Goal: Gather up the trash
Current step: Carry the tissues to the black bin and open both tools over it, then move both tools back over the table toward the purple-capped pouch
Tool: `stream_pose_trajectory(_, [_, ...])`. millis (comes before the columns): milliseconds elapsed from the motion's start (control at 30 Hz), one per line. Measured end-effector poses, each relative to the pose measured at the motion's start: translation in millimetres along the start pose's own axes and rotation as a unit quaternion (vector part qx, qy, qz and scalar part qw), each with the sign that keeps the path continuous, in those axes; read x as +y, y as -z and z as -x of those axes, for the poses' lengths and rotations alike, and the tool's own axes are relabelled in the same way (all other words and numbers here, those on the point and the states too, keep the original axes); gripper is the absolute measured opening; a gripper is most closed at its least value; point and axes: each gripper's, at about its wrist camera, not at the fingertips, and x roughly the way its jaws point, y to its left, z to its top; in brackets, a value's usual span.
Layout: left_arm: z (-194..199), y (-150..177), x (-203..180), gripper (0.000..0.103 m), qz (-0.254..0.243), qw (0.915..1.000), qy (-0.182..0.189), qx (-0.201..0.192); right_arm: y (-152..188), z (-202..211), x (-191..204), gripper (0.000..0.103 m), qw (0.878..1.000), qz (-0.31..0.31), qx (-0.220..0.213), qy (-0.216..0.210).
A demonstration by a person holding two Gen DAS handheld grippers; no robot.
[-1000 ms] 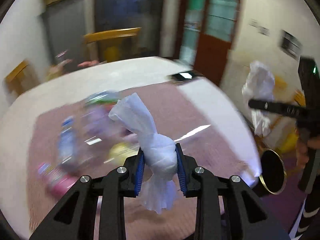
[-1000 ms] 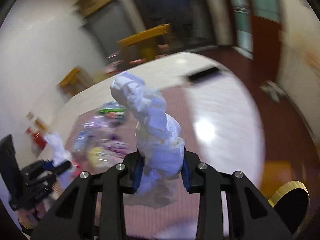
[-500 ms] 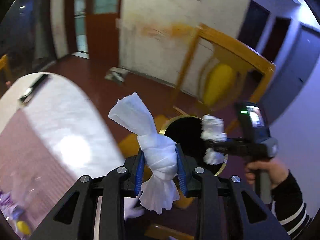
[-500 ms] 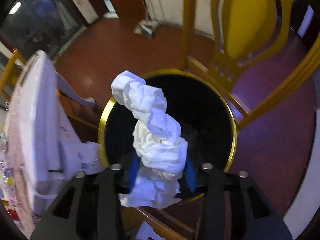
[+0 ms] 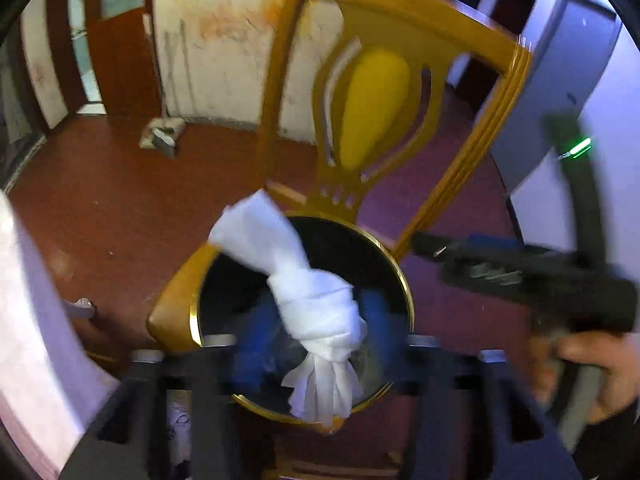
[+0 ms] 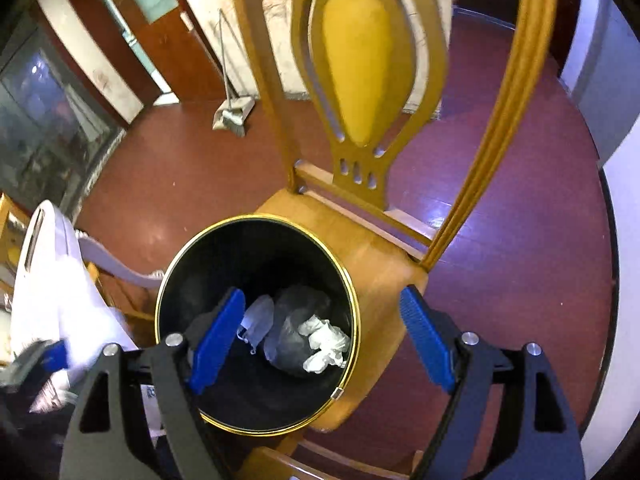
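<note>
A black trash bin with a gold rim stands on the seat of a yellow wooden chair. My right gripper is open and empty above the bin. A crumpled white tissue lies inside the bin beside a dark bag. In the left wrist view the bin's rim shows too. My left gripper is above it, blurred, its blue pads spread apart. A twisted white tissue hangs between them, touching neither pad clearly. The right gripper shows at the right.
The white-clothed table edge is at the left. A broom and dustpan lean on the far wall by a brown door. Red-brown floor surrounds the chair.
Both grippers swung from the table to the bin. My right gripper opened and its tissue dropped into the bin. My left gripper's pads have spread around its tissue.
</note>
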Motion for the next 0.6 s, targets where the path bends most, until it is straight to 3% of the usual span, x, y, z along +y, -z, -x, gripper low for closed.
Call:
stream_pose_trajectory(33, [-13.6,1.6,-1.2,0.084,-0.001,0.9999,0.001,0.015,-0.9,0.2,-0.2,0.08,1.0,-0.002,-0.003,0.0])
stream_pose_trajectory(233, [-27.7,8.9,1.6,0.086,0.026,0.9993,0.003,0.028,-3.5,1.3,4.1,0.08,1.0,-0.001,-0.008,-0.002])
stream_pose_trajectory(467, [2.9,4.8,3.5,0.087,0.013,0.9998,-0.015,-0.007,-4.6,13.7,23.4,0.08,1.0,0.016,-0.021,-0.015])
stream_pose_trajectory(600, [36.6,13.1,12.7,0.094,0.003,0.9984,-0.045,-0.034,-3.8,23.9,41.1,0.08,0.999,0.025,-0.028,-0.027])
